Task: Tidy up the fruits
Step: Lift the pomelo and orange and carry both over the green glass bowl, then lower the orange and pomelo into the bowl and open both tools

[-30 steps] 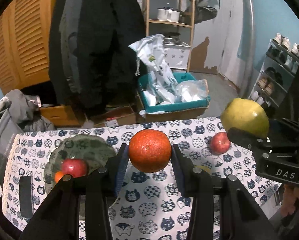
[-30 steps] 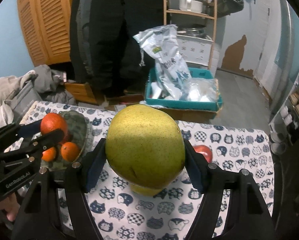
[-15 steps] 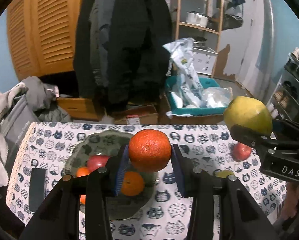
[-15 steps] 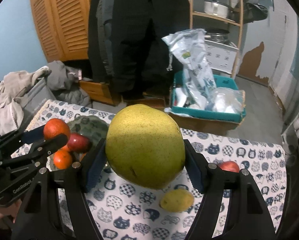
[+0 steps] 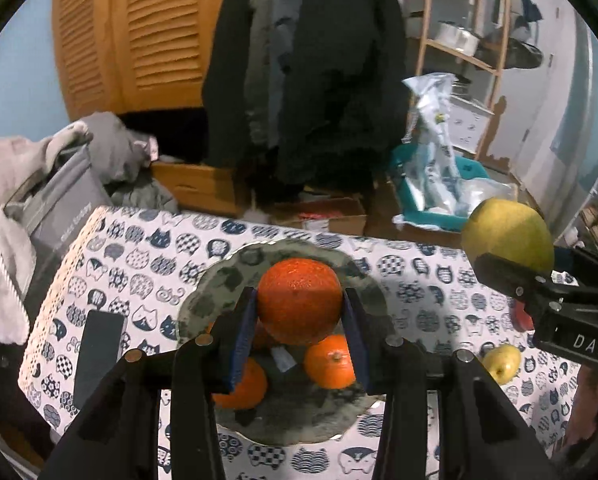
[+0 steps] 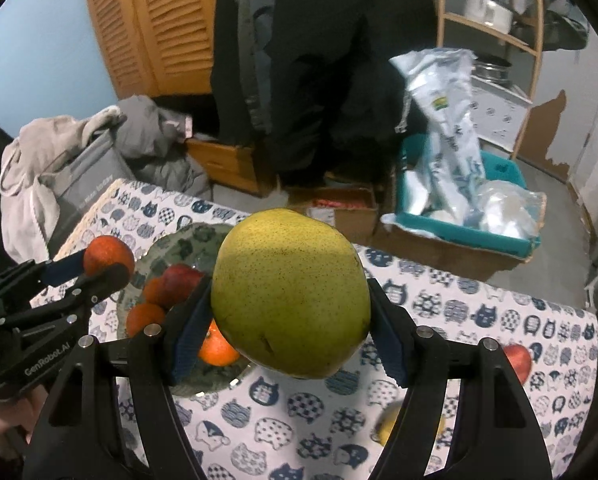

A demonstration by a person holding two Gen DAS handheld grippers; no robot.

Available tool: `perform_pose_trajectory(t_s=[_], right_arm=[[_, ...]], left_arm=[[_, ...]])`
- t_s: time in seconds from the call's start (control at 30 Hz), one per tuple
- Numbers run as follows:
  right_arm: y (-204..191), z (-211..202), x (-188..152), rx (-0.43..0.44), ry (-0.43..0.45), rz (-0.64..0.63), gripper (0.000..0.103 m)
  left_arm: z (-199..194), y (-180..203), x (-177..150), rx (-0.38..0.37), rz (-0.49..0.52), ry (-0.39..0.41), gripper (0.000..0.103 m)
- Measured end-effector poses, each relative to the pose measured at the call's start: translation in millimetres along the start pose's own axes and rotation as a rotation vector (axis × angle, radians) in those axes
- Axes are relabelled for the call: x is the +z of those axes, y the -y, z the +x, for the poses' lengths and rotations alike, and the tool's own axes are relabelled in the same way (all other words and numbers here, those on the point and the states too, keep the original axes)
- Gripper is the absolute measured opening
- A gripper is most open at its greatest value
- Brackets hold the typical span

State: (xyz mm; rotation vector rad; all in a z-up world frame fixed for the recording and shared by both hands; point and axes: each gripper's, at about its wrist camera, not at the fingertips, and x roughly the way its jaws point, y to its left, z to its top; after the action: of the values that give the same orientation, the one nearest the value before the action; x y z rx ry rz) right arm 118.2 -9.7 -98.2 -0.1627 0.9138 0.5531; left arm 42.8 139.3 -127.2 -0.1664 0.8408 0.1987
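Now the desk (image 5: 419,292), under its cat-print cloth, sits lower in both wrist views than a second ago, and the green plate (image 5: 219,292) has swung from 9 o'clock in the left view to dead centre beneath the left gripper (image 5: 299,320). My reading is that the left gripper is lined up over the plate and close to setting its fruit down, with the right one next in turn.

The big yellow-green pear (image 6: 291,292) is pinched between the jaws of the right gripper (image 6: 291,344), spread wide around it, held above the desk just to the 3 o'clock side of the plate. The large orange (image 5: 299,300) is clamped between the left gripper's blue pads, hanging right over the plate.

Counted by kind: one large pear held, one large orange held. On the plate, three small oranges (image 5: 331,360) show in the right view, plus one red apple (image 6: 181,282). Loose on the desk, one red apple (image 6: 519,360) at 3 o'clock and one small yellow fruit (image 5: 501,362) near the front edge. One dark flat object (image 5: 99,352) lies at 9 o'clock of the plate.
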Motion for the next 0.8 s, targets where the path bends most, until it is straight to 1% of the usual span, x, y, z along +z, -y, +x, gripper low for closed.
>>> perform_pose_trajectory(t_s=[0.13,0.23,0.4,0.57,0.7,0.8], right_arm=[[-8,25,2,0.036,-0.044,0.012,0.073],[-15,44,2,0.045,-0.073,0.002,0.073],[-22,69,2,0.058,-0.115,0.004,0.073],[-27,86,0,0.068,-0.147,-0.001,0.073],[-30,94,-2,0.071,-0.164,-0.005,0.073],[-30,98,-2,0.069,-0.172,-0.007,0.073]], left_arm=[[15,-15,-4,0.011,-0.027,-0.038,0.043],[27,-21,-8,0.023,-0.032,-0.066,0.043],[44,-26,-15,0.016,-0.043,-0.113,0.043],[64,-29,-24,0.015,-0.045,-0.164,0.043],[77,-35,-30,-0.012,-0.086,-0.212,0.044],[84,-39,-33,-0.016,-0.102,-0.236,0.044]])
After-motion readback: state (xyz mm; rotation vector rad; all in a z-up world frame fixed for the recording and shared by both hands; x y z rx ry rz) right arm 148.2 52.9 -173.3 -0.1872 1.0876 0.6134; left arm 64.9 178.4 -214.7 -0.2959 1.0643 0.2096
